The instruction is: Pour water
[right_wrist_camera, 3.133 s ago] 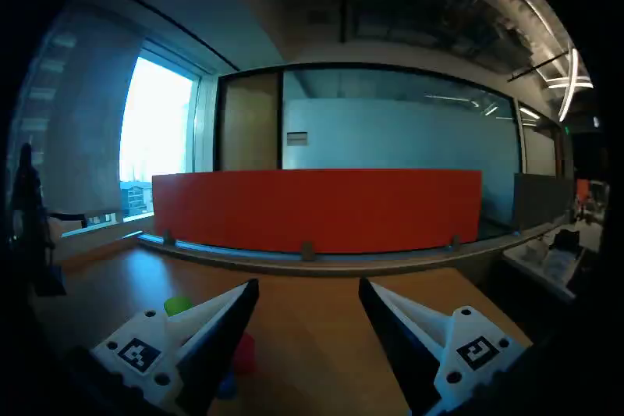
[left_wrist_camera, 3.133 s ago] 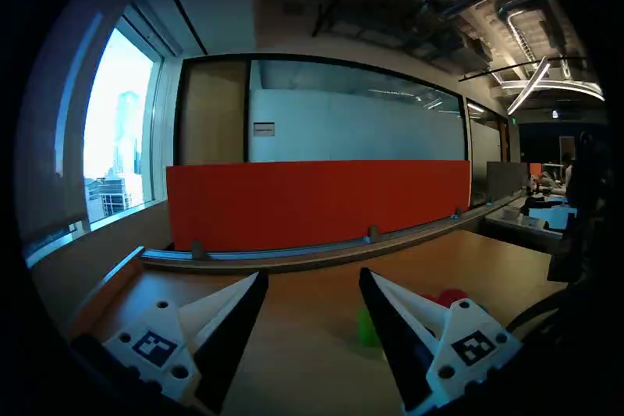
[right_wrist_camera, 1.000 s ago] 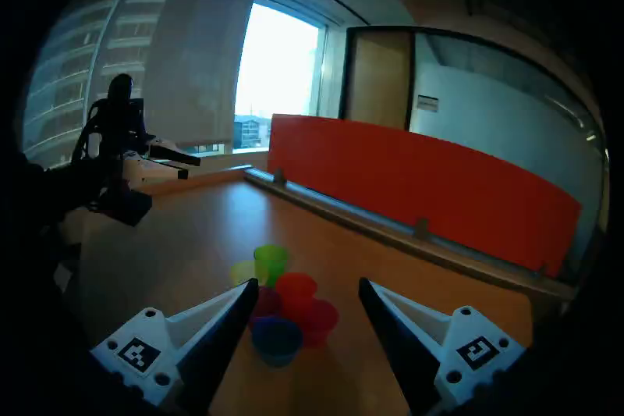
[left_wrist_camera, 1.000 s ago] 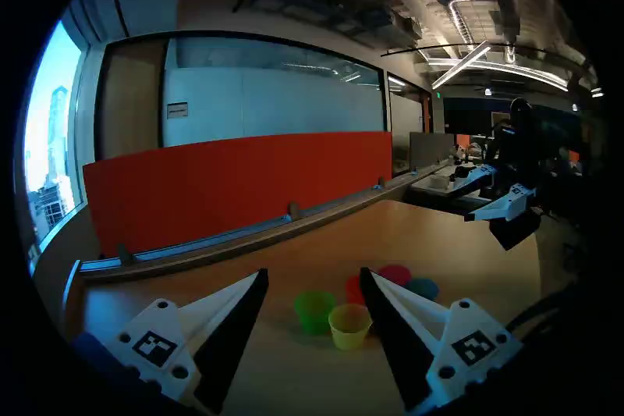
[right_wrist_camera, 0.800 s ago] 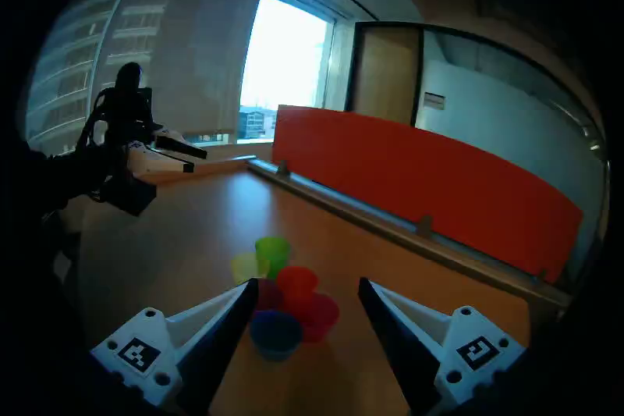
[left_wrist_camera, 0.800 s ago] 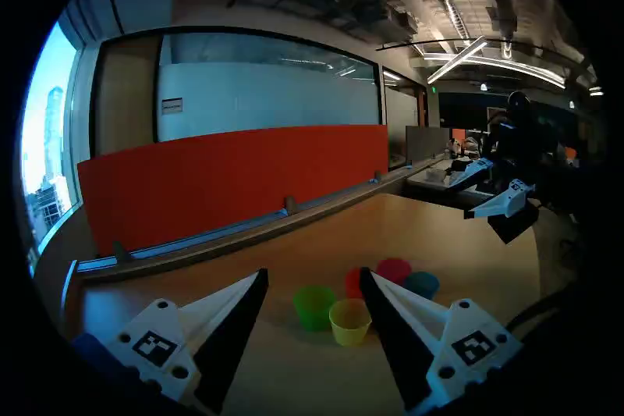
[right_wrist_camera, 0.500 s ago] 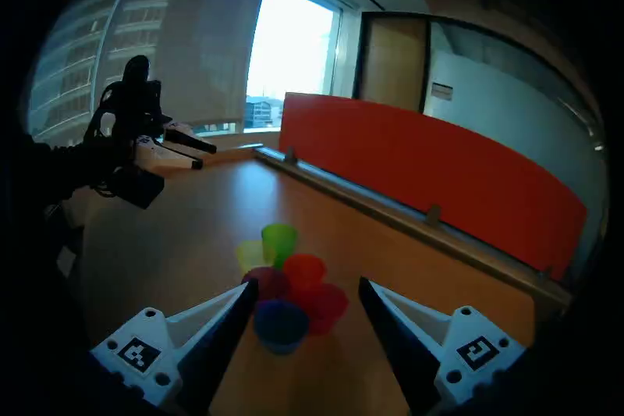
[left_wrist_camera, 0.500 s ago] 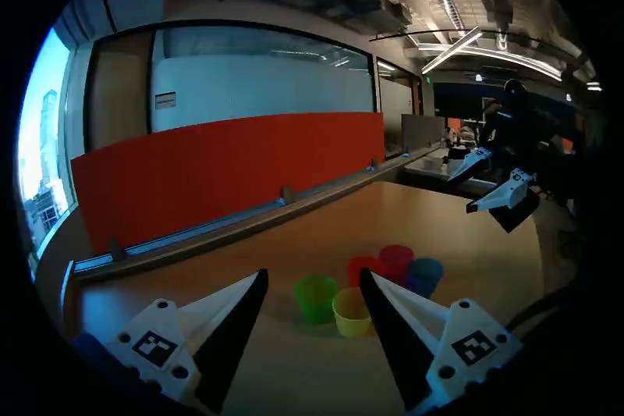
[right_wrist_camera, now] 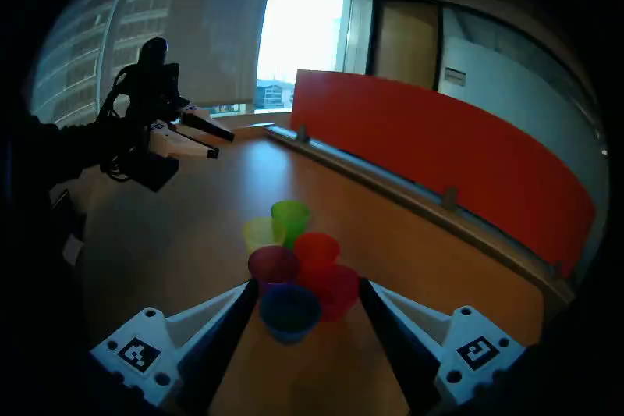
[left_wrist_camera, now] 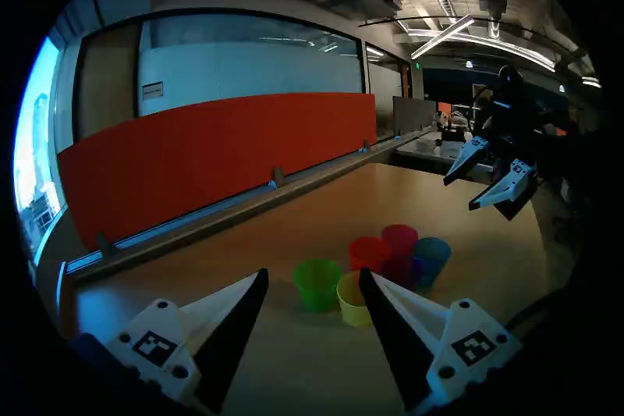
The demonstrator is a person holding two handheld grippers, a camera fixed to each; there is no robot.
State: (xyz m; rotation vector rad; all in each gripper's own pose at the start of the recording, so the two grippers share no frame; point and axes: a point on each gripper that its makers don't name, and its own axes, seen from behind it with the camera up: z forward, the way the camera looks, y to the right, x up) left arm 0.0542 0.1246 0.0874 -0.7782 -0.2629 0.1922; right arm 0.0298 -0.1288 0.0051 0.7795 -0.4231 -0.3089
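Several small plastic cups stand clustered on the wooden table (left_wrist_camera: 437, 205). In the left gripper view a green cup (left_wrist_camera: 317, 283) and a yellow cup (left_wrist_camera: 351, 299) sit just beyond my open left gripper (left_wrist_camera: 312, 271), with an orange cup (left_wrist_camera: 368, 252), pink cup (left_wrist_camera: 399, 236) and blue cup (left_wrist_camera: 431, 254) behind. In the right gripper view the blue cup (right_wrist_camera: 289, 311) lies between the tips of my open right gripper (right_wrist_camera: 306, 282), ahead of a purple cup (right_wrist_camera: 273, 264) and the green cup (right_wrist_camera: 290, 218). Neither gripper touches a cup. What the cups hold I cannot tell.
An orange divider panel (left_wrist_camera: 210, 147) runs along the table's far edge on a metal rail. The right gripper (left_wrist_camera: 459, 194) hovers at the far right, the left gripper (right_wrist_camera: 224, 147) at the far left, held by a dark-sleeved arm (right_wrist_camera: 70, 151). A bright window (right_wrist_camera: 300, 41) lies behind.
Both grippers have swung inward and tipped down toward the cups, which now sit nearer and more central. Each gripper shows larger in the other's view. Nothing was grasped.
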